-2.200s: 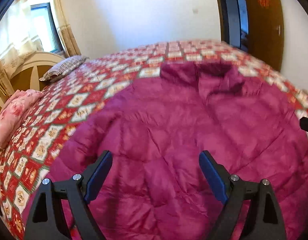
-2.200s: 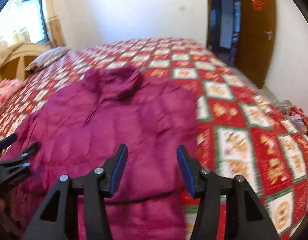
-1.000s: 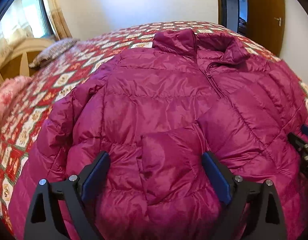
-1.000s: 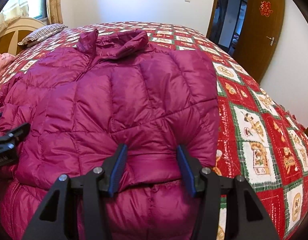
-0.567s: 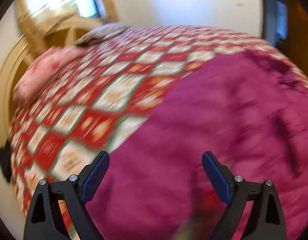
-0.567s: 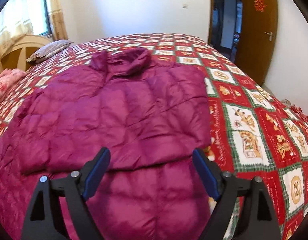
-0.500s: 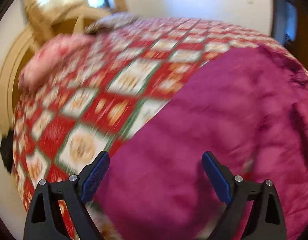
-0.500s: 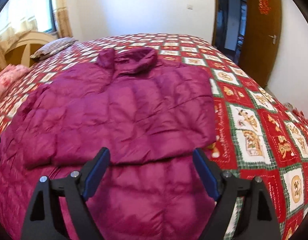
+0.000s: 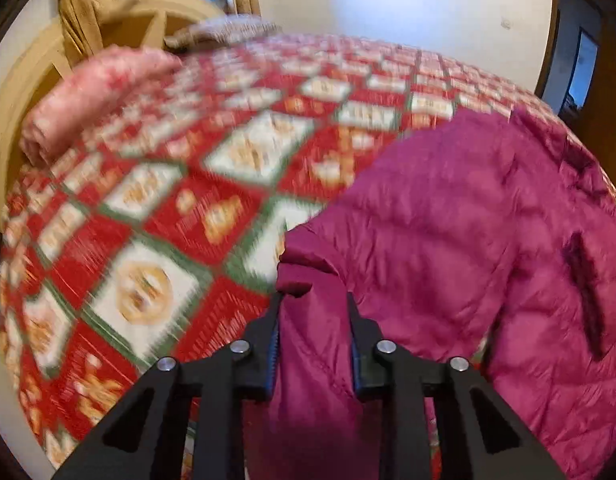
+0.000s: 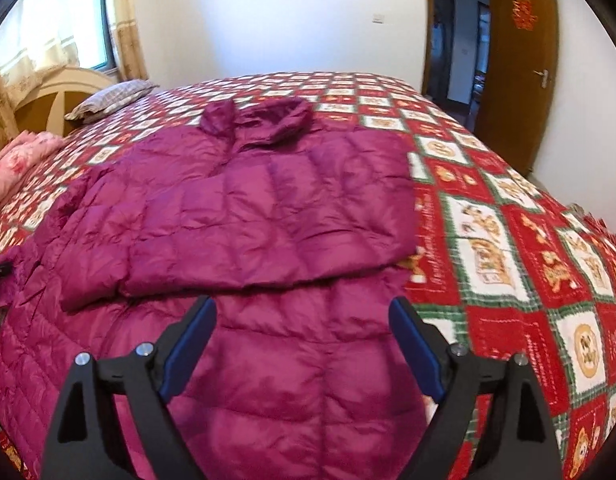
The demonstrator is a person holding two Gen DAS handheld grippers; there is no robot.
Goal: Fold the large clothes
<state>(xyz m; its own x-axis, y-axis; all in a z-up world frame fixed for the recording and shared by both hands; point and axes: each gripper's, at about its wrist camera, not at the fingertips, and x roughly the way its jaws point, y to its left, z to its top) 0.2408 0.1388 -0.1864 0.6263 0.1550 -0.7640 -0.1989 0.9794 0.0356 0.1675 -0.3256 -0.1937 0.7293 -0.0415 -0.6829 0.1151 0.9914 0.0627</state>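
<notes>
Magenta jacket point(image 10: 268, 208): sleeve end between closing jaws of left gripper point(image 9: 312, 300).
Right gripper point(image 10: 302, 316): jaws wide, empty.
Advice: pinch firmly, then fold across.

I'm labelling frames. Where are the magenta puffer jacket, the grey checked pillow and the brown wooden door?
magenta puffer jacket point(image 10: 268, 208): right wrist view, folded-over sleeve.
grey checked pillow point(image 10: 112, 100): right wrist view, its top.
brown wooden door point(image 10: 515, 80): right wrist view, door panel.

Bed point(image 10: 507, 216): red patterned quilt cover
Centre, near: magenta puffer jacket point(image 10: 268, 208), spread flat
Far left: grey pillow point(image 10: 112, 98), pink bundle point(image 10: 16, 156)
</notes>
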